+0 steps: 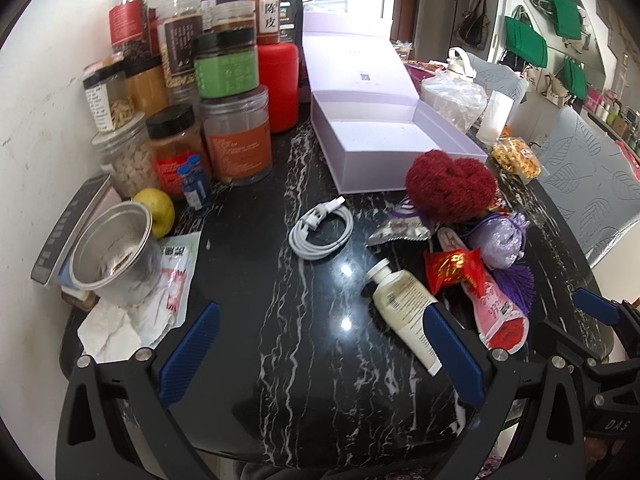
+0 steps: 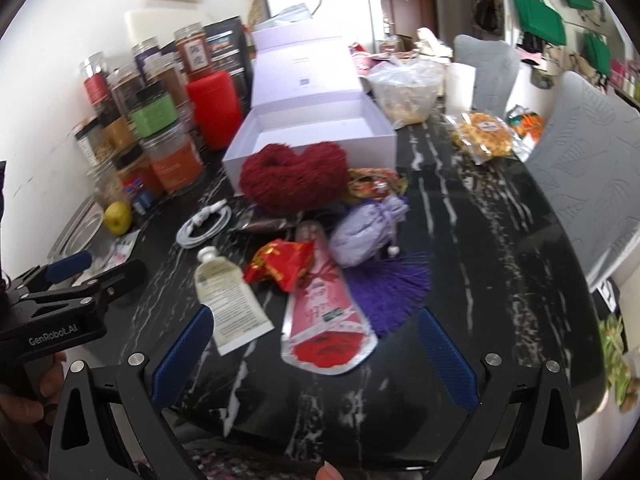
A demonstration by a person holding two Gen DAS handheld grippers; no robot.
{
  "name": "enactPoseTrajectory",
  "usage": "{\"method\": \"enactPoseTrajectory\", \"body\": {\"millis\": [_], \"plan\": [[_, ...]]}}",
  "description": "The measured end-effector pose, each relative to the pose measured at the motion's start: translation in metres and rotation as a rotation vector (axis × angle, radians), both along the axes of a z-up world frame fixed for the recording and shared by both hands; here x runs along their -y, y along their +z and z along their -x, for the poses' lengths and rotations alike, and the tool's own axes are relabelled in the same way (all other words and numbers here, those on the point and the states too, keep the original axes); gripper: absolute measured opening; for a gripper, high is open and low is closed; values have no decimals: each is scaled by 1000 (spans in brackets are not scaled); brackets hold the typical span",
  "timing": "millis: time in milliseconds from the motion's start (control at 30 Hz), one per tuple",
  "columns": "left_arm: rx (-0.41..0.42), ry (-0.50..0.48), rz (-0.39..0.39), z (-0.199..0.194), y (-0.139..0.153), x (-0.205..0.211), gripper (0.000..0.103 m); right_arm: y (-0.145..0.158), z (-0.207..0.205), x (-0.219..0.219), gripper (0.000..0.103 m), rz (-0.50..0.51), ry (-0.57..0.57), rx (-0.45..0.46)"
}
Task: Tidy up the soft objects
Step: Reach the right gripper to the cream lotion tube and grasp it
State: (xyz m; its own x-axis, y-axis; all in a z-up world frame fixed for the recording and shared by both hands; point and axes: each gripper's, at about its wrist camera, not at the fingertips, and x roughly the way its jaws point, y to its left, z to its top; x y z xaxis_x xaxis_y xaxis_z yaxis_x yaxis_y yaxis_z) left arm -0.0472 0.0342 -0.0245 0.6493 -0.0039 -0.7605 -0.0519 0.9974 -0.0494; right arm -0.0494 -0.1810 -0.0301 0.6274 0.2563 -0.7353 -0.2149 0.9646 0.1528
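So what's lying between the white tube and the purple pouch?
A red foil packet and a pink pouch lie between the white tube and the purple pouch, the packet on top. The right wrist view shows it best.

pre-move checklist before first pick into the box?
1. Open lavender cardboard box interior free: ok, nothing seen inside.
2. Left tool open, holding nothing: ok.
3. Right tool open, holding nothing: ok.
4. Fuzzy red heart-shaped cushion reachable from above: ok, it tops the pile, right against the box front.
5. Lilac drawstring fabric pouch free to lift: cannot tell, its purple tassel lies beside the pink foil sachet.
6. Coiled white charging cable apart from the pile: ok.
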Motion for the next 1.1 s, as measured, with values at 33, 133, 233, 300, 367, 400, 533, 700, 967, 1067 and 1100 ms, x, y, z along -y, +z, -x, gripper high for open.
{"method": "enactPoseTrajectory", "body": {"millis": [33, 133, 233, 300, 367, 400, 533, 700, 967, 1067, 1100], "plan": [[-8, 4, 2, 0, -3, -3, 103, -2, 0, -4, 103, -1, 18, -1], [-26, 20, 6, 0, -9, -11, 103, -10, -3, -19, 103, -11, 76, -10], [-36, 37, -2, 0, -13, -21, 103, -19, -7, -33, 100, -28, 133, -26], [-41, 48, -5, -1, -16, -27, 103, -24, -12, -42, 96, -38, 170, -40], [-45, 55, -1, -2, -18, -33, 103, -28, -15, -51, 94, -41, 201, -45], [-51, 58, 5, -3, -20, -36, 103, -29, -17, -56, 92, -41, 215, -47], [-59, 59, 12, -8, -24, -41, 103, -40, -29, -74, 85, -28, 263, -79], [-70, 65, 18, -17, -27, -46, 103, -54, -44, -84, 81, 4, 268, -135], [-93, 67, 17, -30, -32, -47, 103, -62, -49, -98, 72, 106, 307, -114], [-95, 60, 15, -33, -32, -44, 103, -64, -46, -107, 56, 186, 334, -72], [-95, 58, 14, -34, -32, -43, 103, -64, -46, -107, 52, 180, 335, -68]]}}
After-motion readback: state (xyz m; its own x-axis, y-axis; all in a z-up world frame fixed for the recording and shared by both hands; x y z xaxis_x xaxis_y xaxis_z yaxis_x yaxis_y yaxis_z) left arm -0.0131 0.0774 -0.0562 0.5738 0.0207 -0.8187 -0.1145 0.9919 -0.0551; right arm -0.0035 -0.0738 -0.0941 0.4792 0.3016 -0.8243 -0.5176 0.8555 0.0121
